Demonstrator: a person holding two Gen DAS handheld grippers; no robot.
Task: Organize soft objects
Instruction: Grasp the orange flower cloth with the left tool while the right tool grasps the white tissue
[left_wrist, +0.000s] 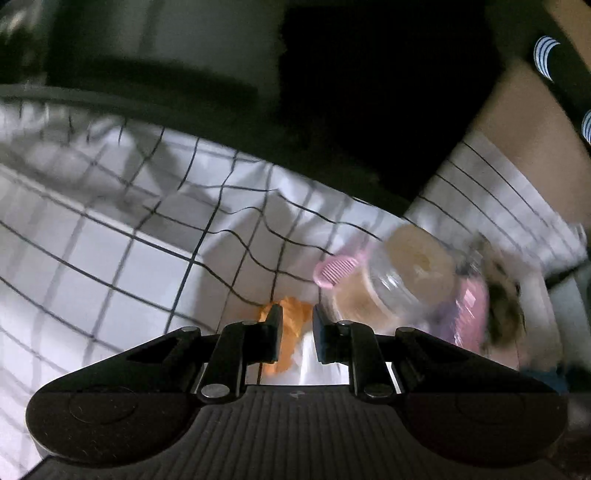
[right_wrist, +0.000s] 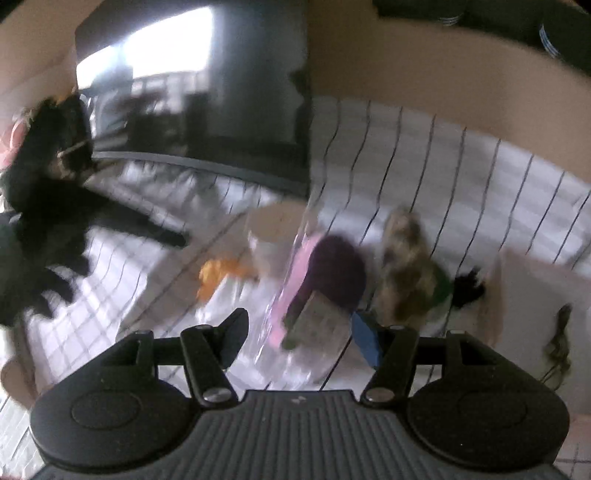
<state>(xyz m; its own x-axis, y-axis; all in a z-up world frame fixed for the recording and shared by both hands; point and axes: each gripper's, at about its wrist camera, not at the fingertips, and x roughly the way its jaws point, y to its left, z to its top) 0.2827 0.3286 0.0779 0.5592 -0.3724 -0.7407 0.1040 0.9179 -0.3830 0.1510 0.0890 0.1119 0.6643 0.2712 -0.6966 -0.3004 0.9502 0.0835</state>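
Both views were motion-blurred; details of the smaller items could not be made out.

Landmark taken: the clear jar (left_wrist: 391, 280) lying on its side on the checked sheet (left_wrist: 110, 258), beige lid end facing the left wrist camera.

Left gripper (left_wrist: 295, 328): jaws drawn nearly together, and an orange cloth (left_wrist: 291, 332) showed in the narrow gap and past the left fingertip. It looked pinched there, though blur left open whether the cloth was gripped or only lay just beyond the tips. The cloth lay to the left of the jar, close by it.

Right gripper (right_wrist: 303, 332): jaws standing apart, nothing pressed between them. A pink-and-purple packet (right_wrist: 325, 280) wrapped in clear plastic lay directly ahead of the gap, just right of the jar in that view, its long axis running away from the fingers and tilted slightly leftward. A brown furry toy (right_wrist: 406, 266) sat further right of the jar, beside the packet. The orange cloth (right_wrist: 218, 275) appeared left of the jar.

A black furry thing (right_wrist: 40, 221) lay well left of the jar, apart from the pile.

Judgement: the packet lay nearer the right hand and roughly in line with its fingers, so a straight reach would meet its short end; the orange cloth belonged to the left hand.
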